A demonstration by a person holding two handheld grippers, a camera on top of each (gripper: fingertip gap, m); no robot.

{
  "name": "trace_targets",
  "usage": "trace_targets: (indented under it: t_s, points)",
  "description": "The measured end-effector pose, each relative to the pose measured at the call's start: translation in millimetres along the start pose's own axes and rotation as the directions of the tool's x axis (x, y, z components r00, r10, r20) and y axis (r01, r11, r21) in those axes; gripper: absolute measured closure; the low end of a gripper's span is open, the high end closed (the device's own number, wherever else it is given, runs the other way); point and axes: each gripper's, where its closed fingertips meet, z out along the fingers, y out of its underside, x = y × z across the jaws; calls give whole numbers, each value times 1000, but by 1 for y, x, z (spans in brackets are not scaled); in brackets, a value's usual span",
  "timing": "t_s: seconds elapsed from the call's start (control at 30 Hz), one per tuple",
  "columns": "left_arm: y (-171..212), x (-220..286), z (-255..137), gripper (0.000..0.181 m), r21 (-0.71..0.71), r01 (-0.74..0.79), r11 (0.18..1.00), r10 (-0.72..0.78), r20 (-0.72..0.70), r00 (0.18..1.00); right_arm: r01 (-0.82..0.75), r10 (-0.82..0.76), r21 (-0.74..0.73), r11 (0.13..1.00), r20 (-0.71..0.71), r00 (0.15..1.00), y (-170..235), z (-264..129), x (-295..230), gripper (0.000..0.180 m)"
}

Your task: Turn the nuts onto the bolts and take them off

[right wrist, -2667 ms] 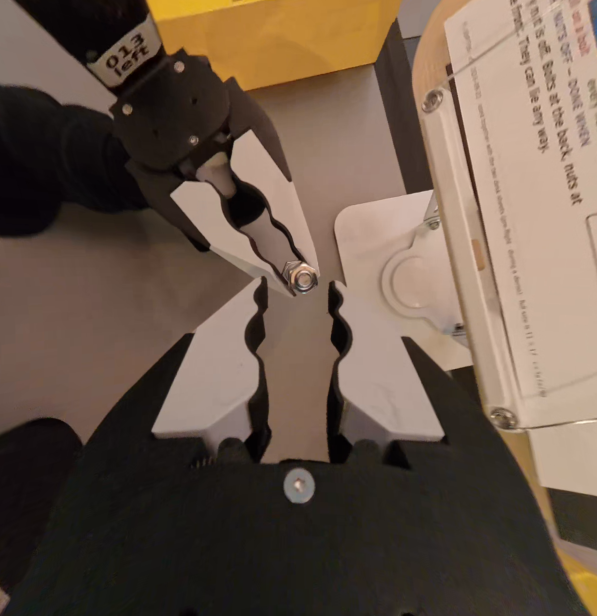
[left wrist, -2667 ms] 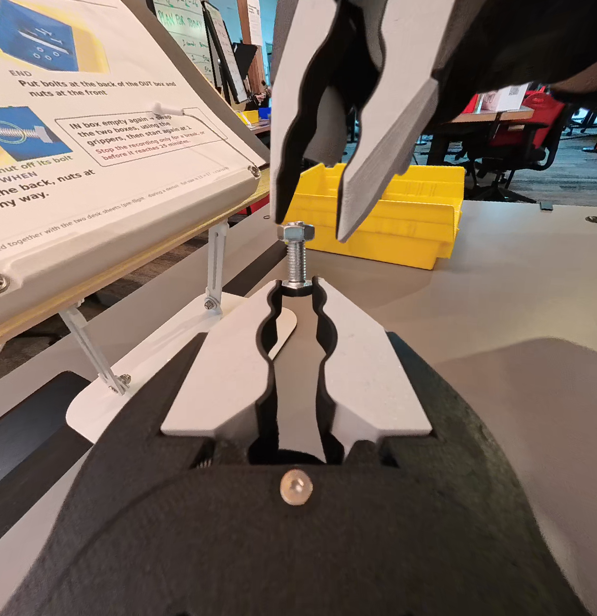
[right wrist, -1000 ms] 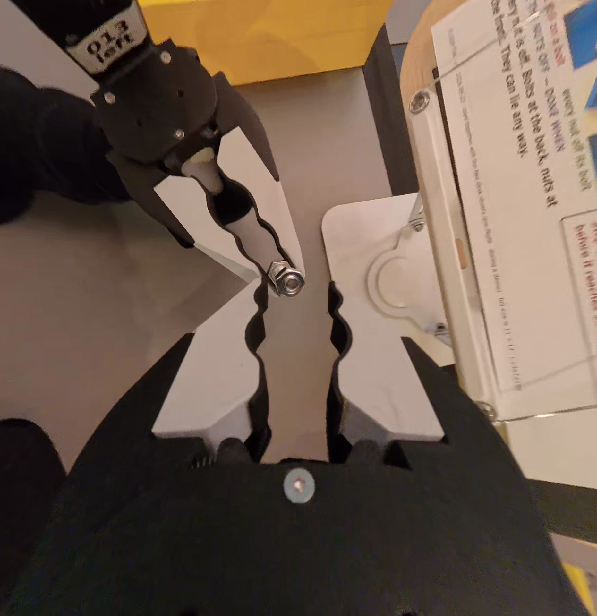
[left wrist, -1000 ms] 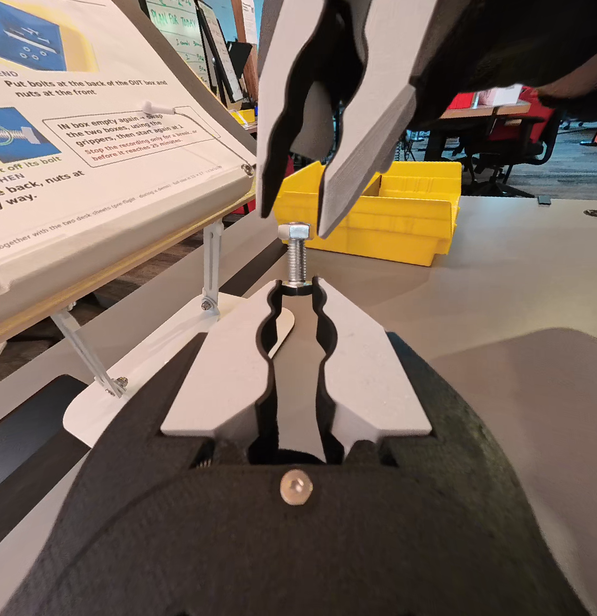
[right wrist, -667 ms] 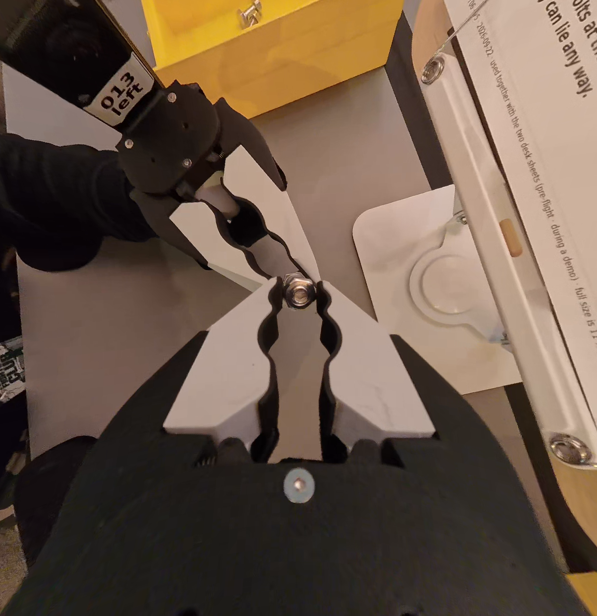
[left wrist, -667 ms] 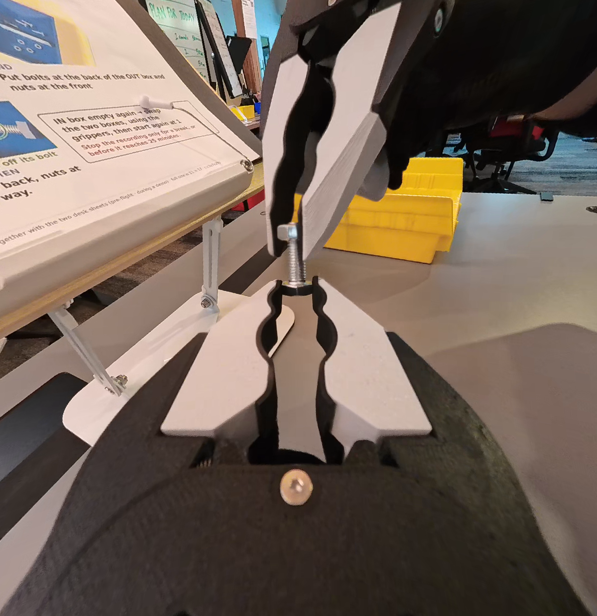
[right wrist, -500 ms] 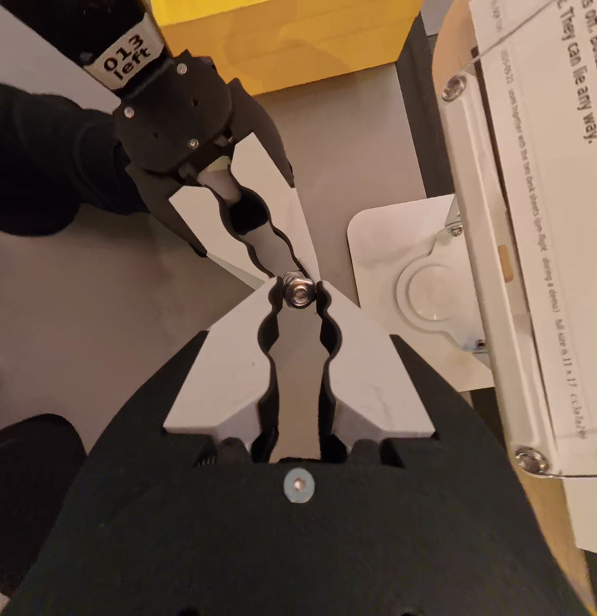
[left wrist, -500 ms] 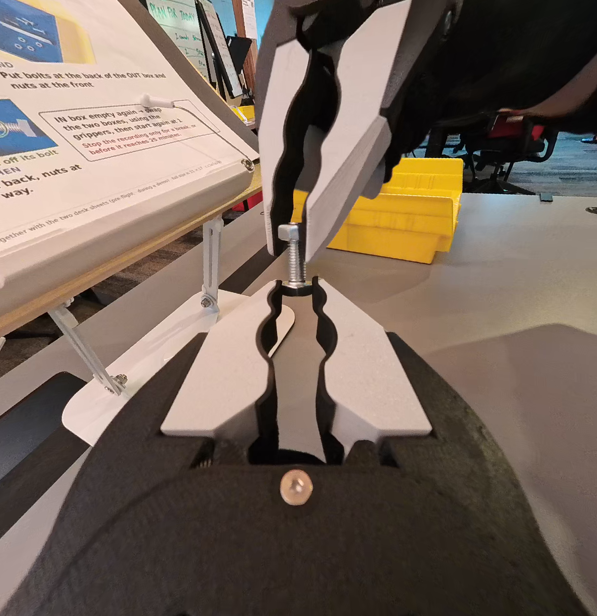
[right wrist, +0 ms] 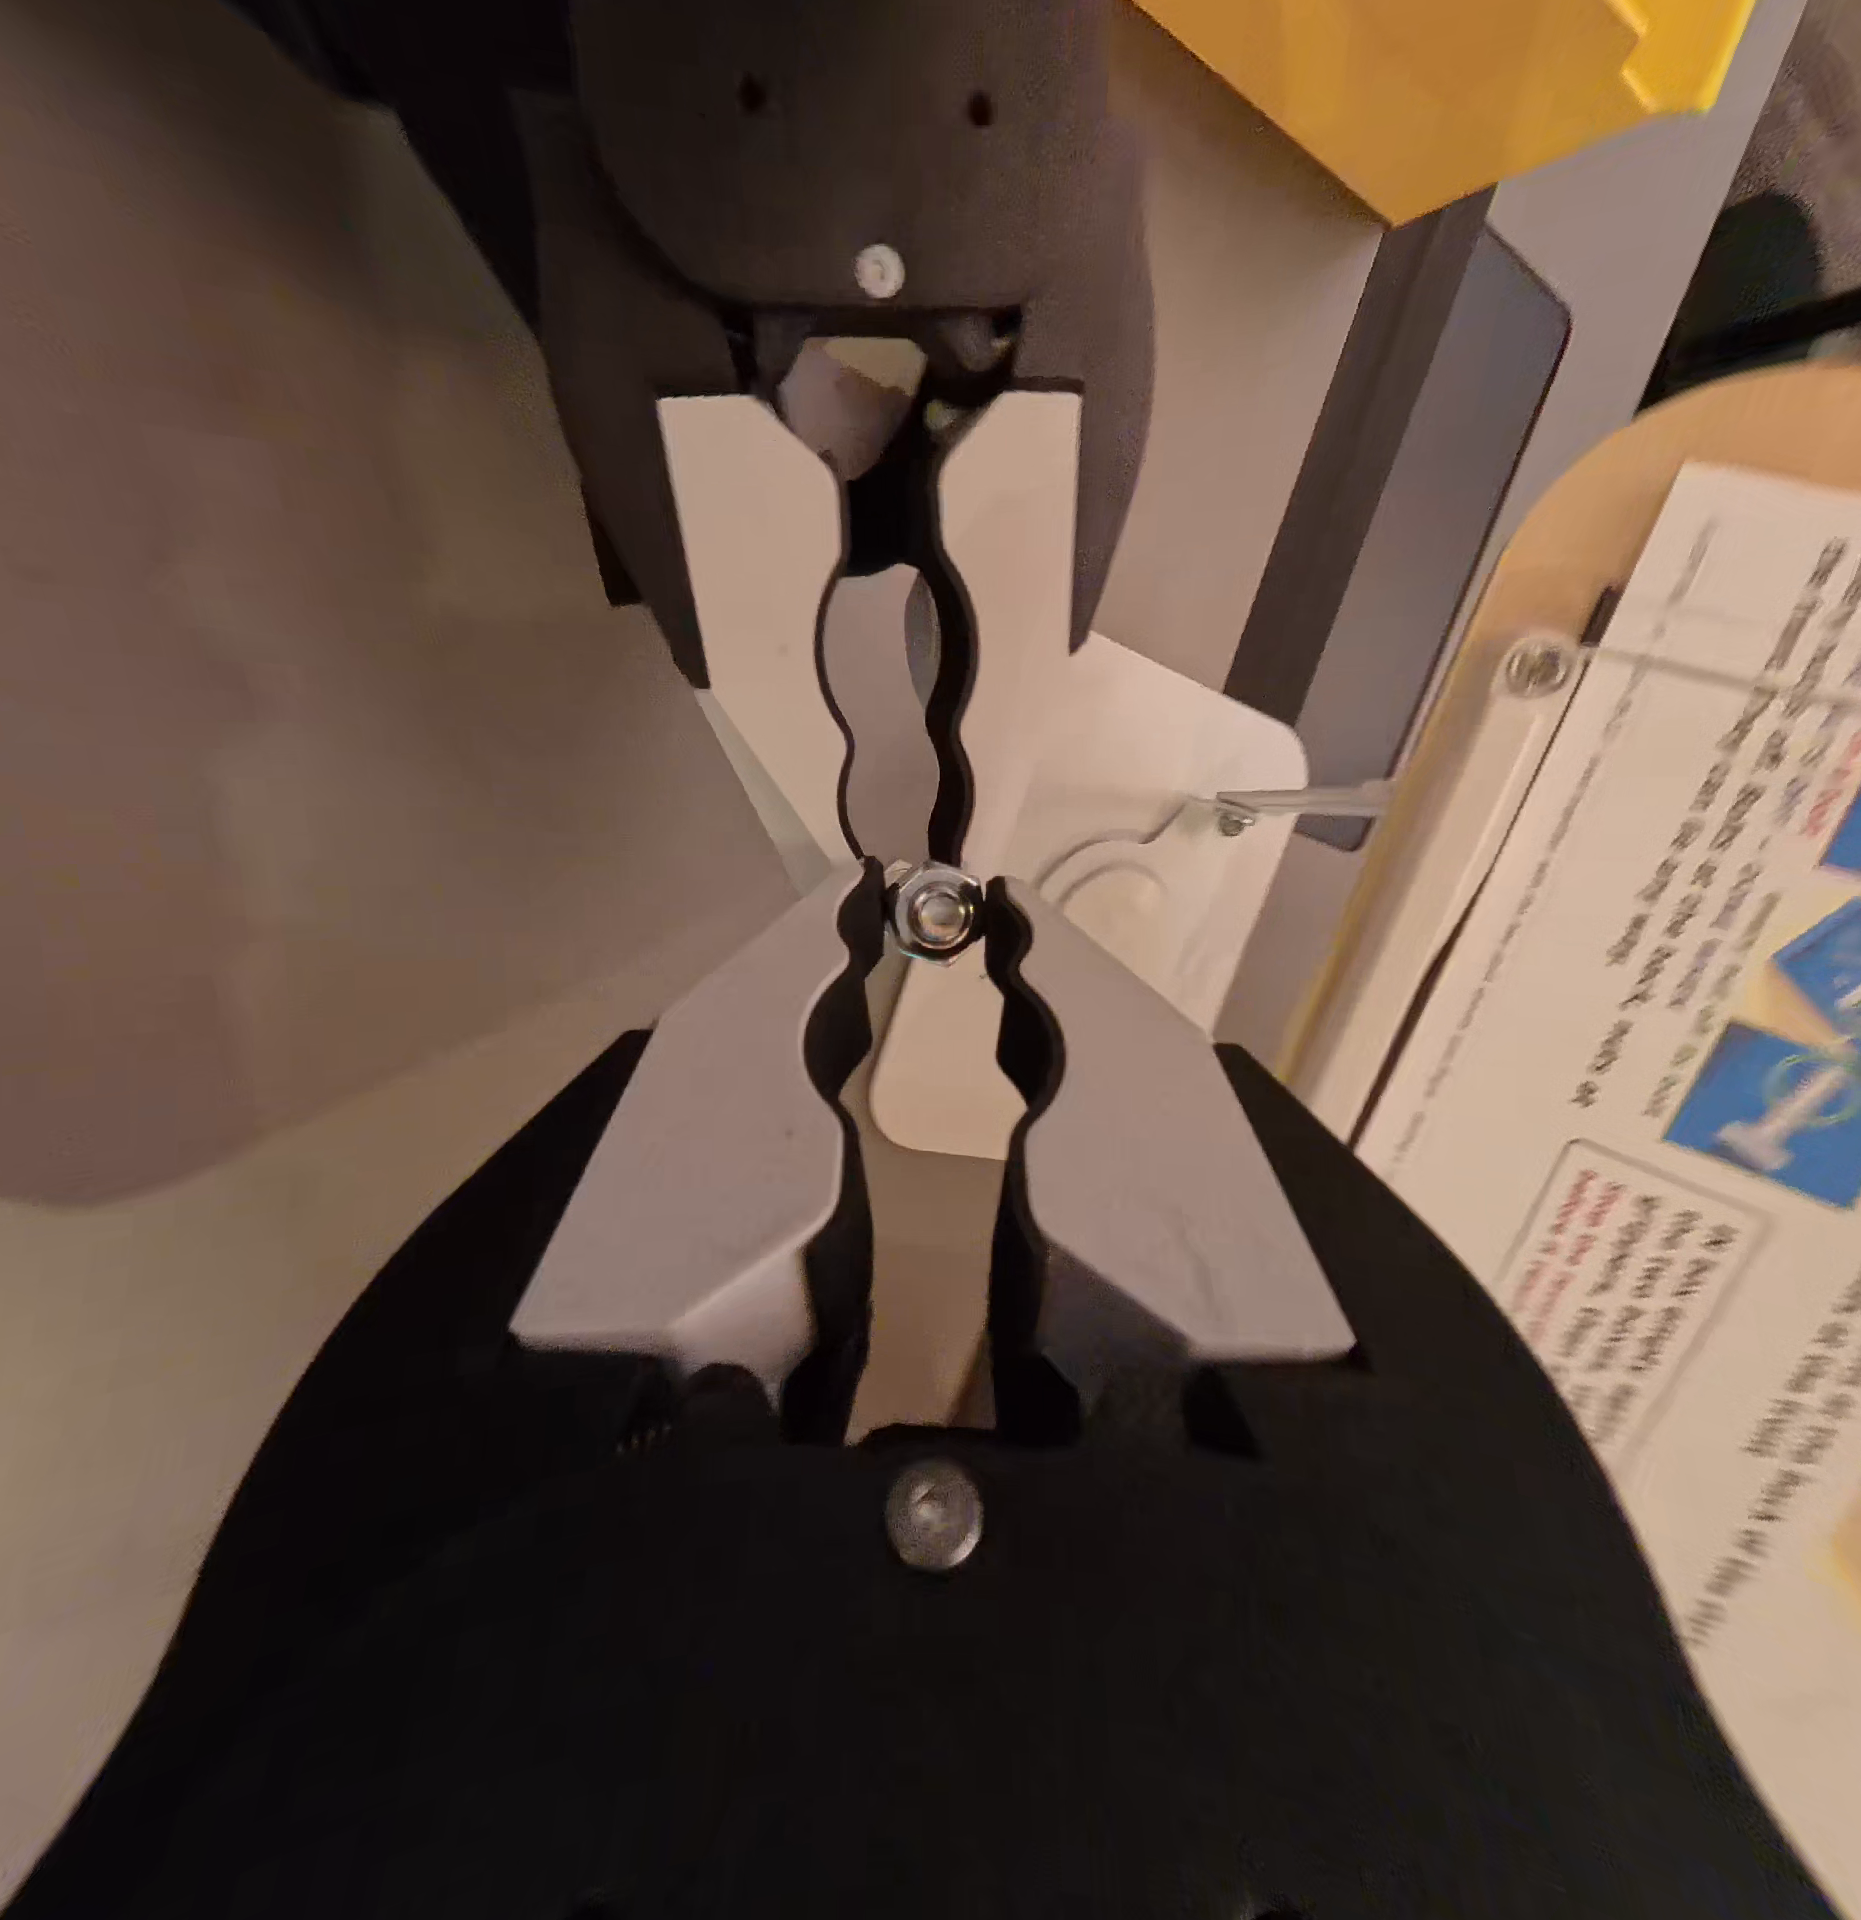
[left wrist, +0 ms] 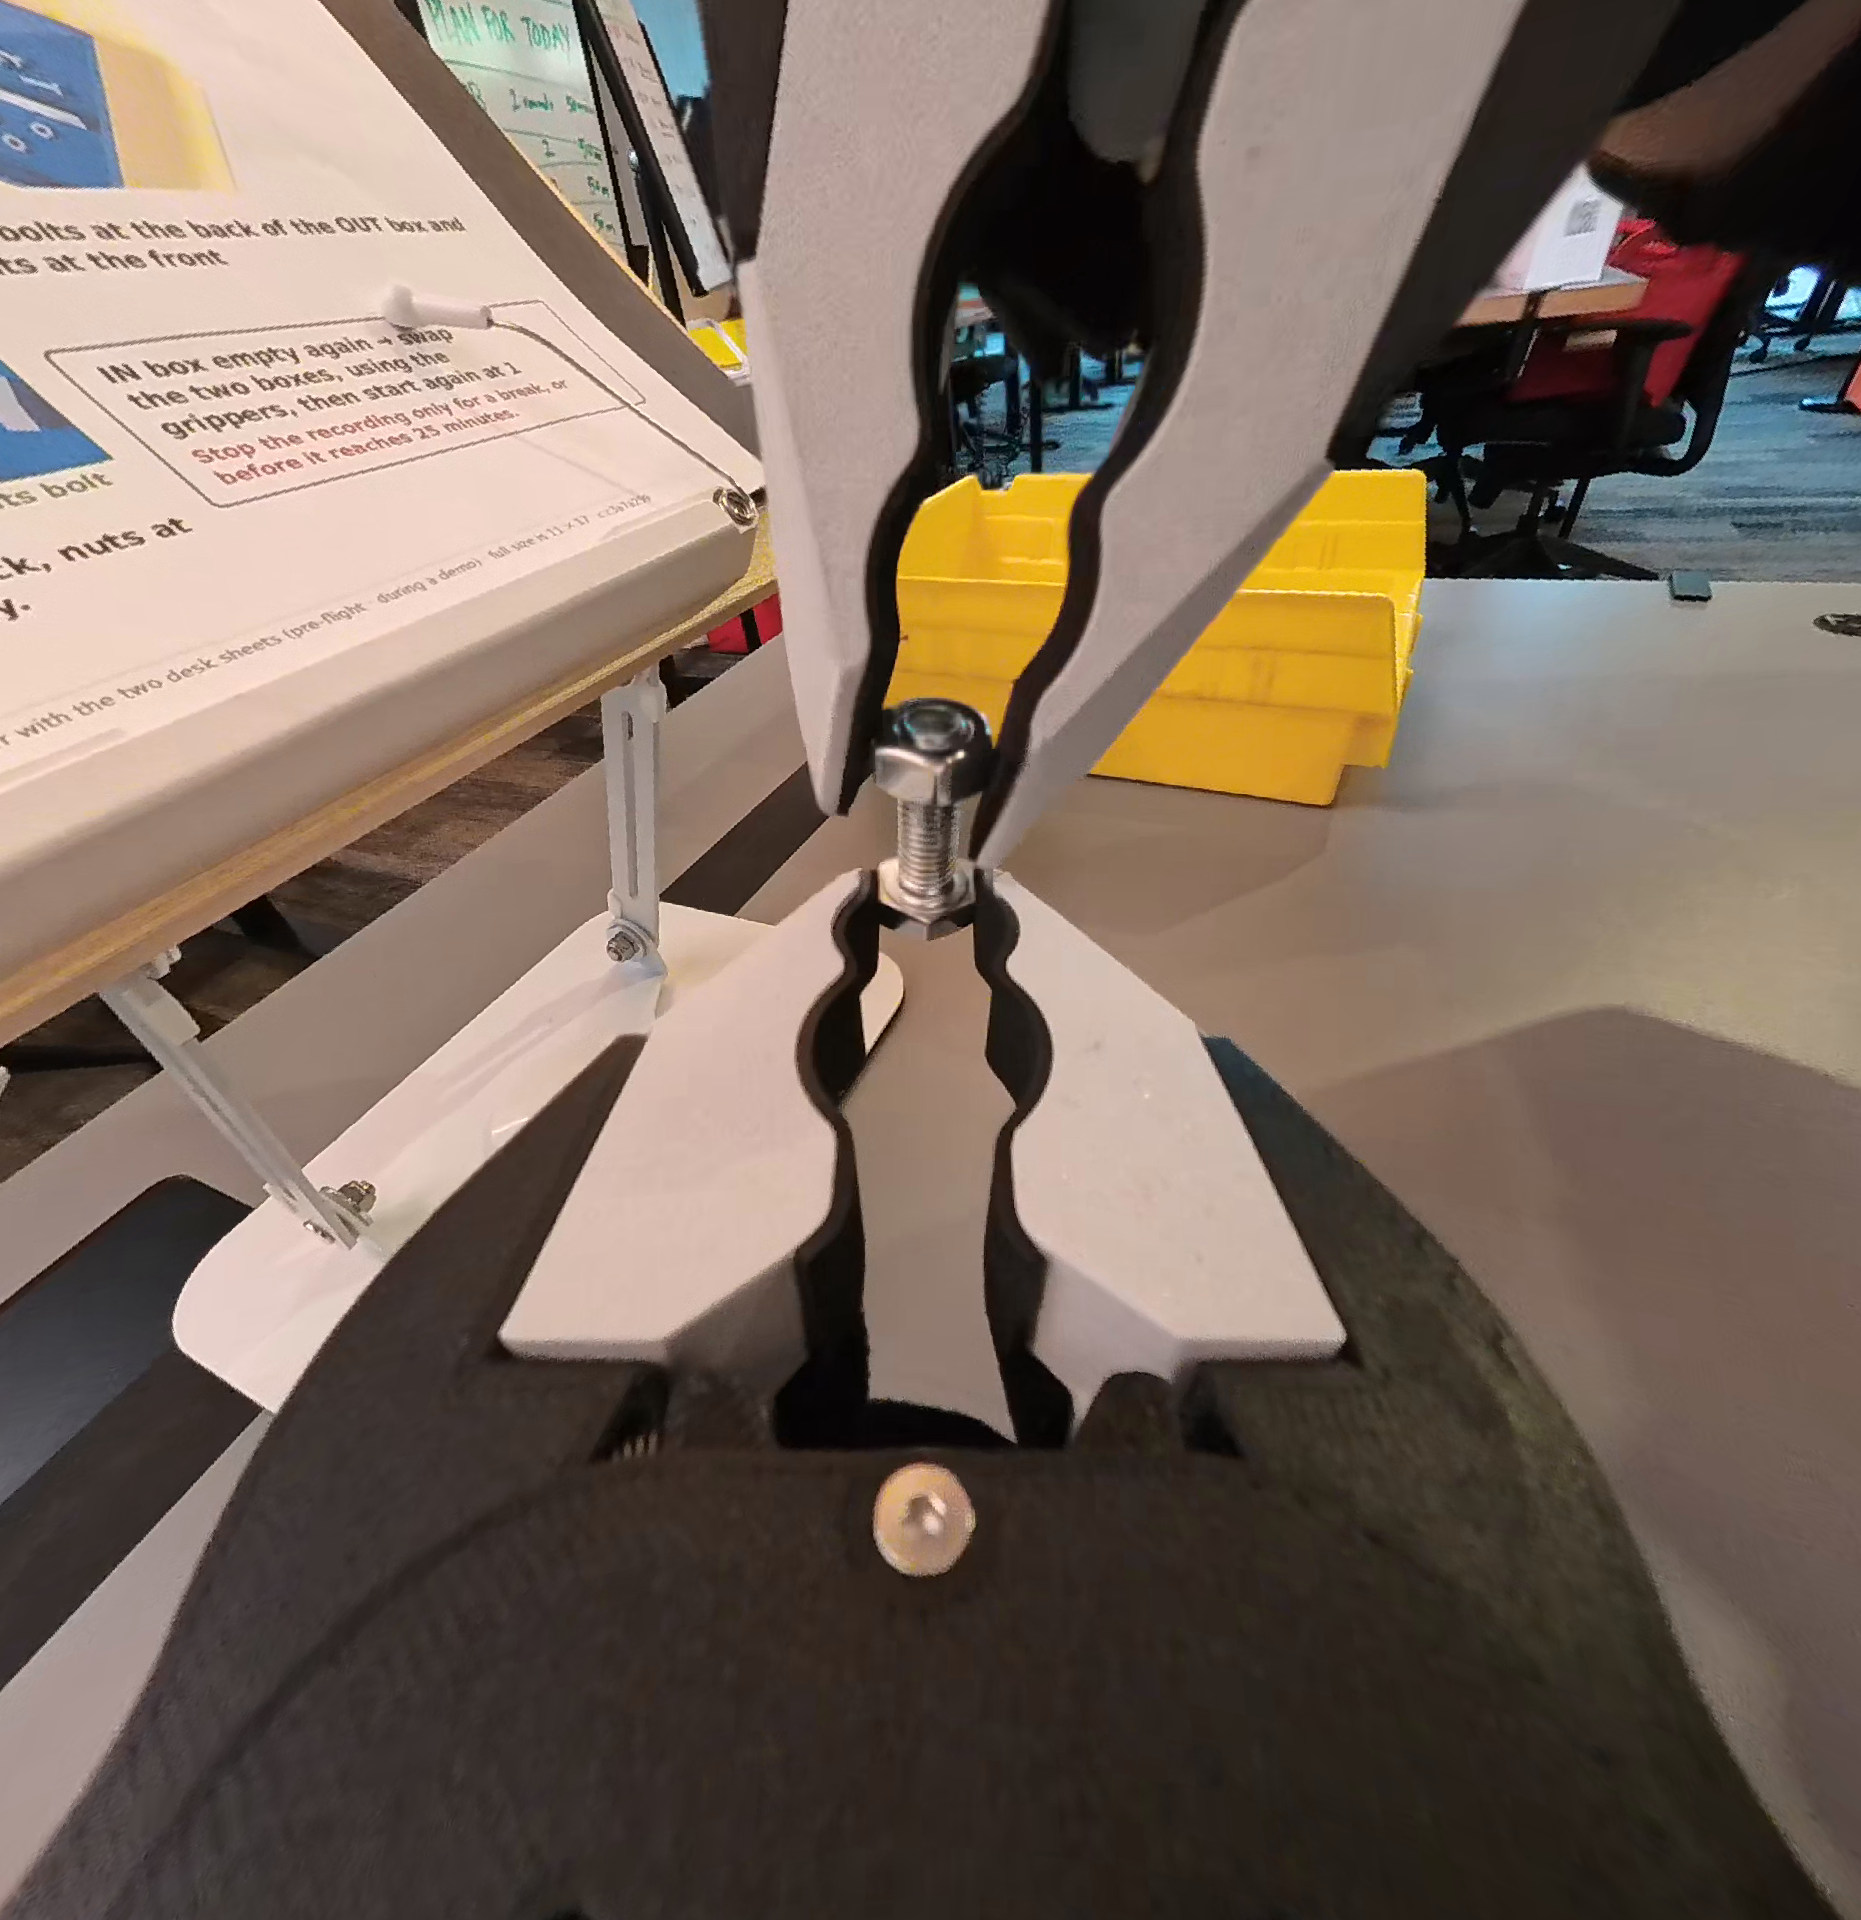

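Note:
A silver bolt (left wrist: 924,842) stands upright above the grey table (left wrist: 1528,883). My left gripper (left wrist: 921,896) is shut on the bolt's hex head at its lower end. A hex nut (left wrist: 926,750) sits at the top of the thread. My right gripper (left wrist: 921,805) reaches down from above, its two fingers pressed on either side of the nut. The right wrist view looks straight down on the nut (right wrist: 934,921), held between the right gripper's (right wrist: 931,906) tips. There the left gripper (right wrist: 910,860) points in from the top.
A yellow bin (left wrist: 1217,665) stands behind the bolt, also in the right wrist view (right wrist: 1425,83). A tilted instruction board (left wrist: 282,416) on a white stand base (left wrist: 438,1143) is at the left. Office chairs and desks stand far behind. My left and right fingertips are right by each other.
My right gripper dropped onto the bolt's top, closed on the nut and twisted around the bolt's axis. The left gripper kept holding the bolt still.

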Motion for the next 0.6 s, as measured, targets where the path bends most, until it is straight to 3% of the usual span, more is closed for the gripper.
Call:
trace_targets:
  t_s: [0.07, 0.17, 0.6]
  points:
    - [-1, 1, 0, 165, -1, -10, 1000, 10, -3, 1000, 93, -94, -47, 995, -37, 995, -1, 0, -1, 163]
    - [0, 2, 1, 165, -5, -12, 1000, 12, -5, 1000, 103, -106, -89, 991, -38, 994, 1, 1, -1, 163]
    - [-4, 1, -2, 165, 16, -5, 1000, 5, -7, 1000, -111, 109, 48, 993, 43, 993, 4, -4, 2, 163]
